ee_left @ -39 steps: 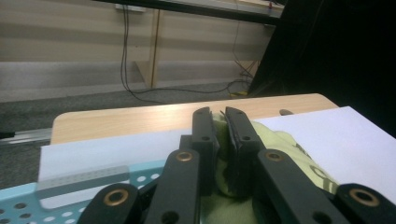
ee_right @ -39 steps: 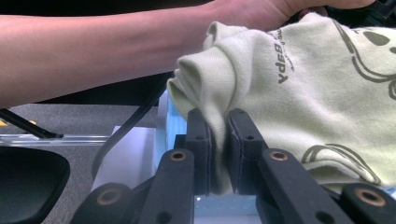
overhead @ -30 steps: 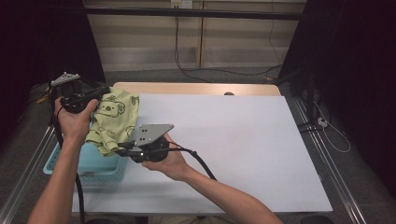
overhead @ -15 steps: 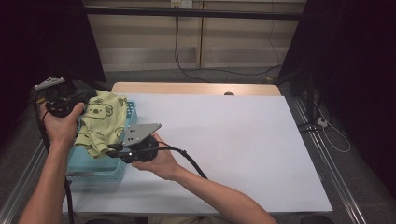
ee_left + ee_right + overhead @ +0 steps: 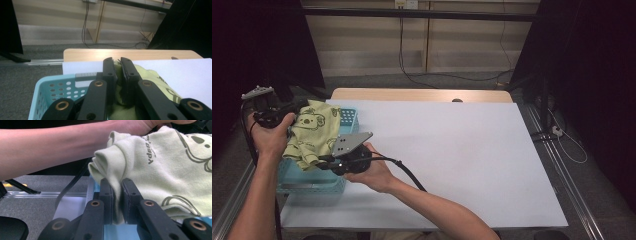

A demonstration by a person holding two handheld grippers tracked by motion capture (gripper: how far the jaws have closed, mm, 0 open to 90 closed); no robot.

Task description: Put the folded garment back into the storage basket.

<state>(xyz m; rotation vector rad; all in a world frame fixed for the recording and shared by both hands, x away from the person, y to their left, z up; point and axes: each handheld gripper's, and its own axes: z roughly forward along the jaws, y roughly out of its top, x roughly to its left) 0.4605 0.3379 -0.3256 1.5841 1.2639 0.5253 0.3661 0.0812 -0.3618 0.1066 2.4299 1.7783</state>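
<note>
A pale yellow-green garment [image 5: 312, 132] with printed animal faces hangs stretched between my two grippers over a light blue perforated basket [image 5: 348, 116] at the table's left edge. My left gripper [image 5: 294, 111] is shut on the cloth's far upper edge; in the left gripper view the fabric [image 5: 146, 75] is pinched between the jaws of the left gripper [image 5: 118, 65]. My right gripper [image 5: 319, 161], with its grey plate on top, is shut on the garment's near lower edge. In the right gripper view a fold of the garment [image 5: 160, 170] is clamped between the jaws of the right gripper [image 5: 116, 185].
A large white sheet [image 5: 462, 155] covers the wooden table [image 5: 422, 94]. Cables [image 5: 404, 167] trail from the grippers across the sheet. A dark floor and metal rails flank the table, with a pale wall and hanging cords behind it.
Both hands have carried the garment to the left and slightly down, from over the white sheet to above the basket. Both grips are unchanged.
</note>
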